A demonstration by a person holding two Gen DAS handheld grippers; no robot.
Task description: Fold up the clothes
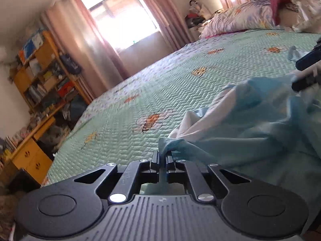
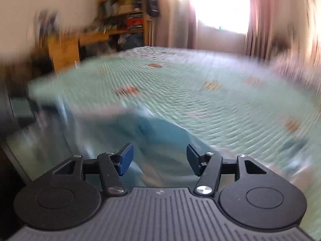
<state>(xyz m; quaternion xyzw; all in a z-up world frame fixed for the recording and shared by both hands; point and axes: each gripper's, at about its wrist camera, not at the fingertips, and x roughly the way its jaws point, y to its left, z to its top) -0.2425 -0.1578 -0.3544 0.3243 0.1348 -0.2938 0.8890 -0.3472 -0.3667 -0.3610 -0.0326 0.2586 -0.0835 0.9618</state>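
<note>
Light-blue garment (image 1: 250, 124), rumpled, corner in closed left jaws; right jaws apart, empty.

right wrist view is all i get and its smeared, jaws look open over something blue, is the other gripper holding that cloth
Observer: Yes. The left gripper has its jaws shut on a bunched edge of the crumpled light blue cloth garment.
Operator: is the garment flat yet
Observer: No. It lies in a rumpled heap with a white inner side showing, on the mint green quilted bedspread.
Operator: where am i relative to it
Observer: The right gripper shows at the far right edge of the left wrist view, its dark fingers above the far side of the heap, nothing pinched between them.
</note>
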